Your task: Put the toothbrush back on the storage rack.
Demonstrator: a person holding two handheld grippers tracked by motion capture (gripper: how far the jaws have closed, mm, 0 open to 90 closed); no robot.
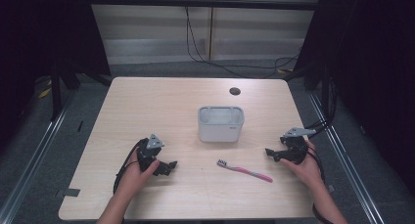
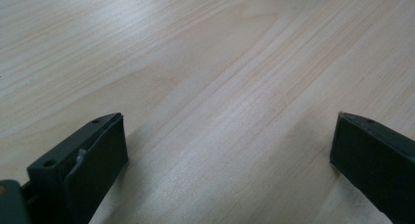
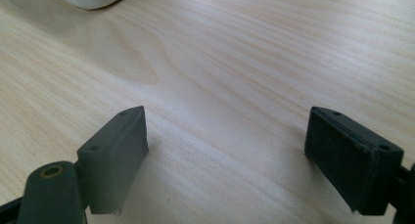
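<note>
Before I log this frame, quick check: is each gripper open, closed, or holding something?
Left gripper: open, jaws wide apart over bare table, holding nothing.
Right gripper: open, jaws wide apart, holding nothing.

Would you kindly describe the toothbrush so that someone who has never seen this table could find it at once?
Start at the light wooden table and find the white, open-topped rectangular plastic container near its middle. Just nearer the person and slightly right of it, a slim pink-handled toothbrush lies flat on the wood, bristle end pointing left. It is the one brightly coloured item, lying apart between the two black grippers.
</note>
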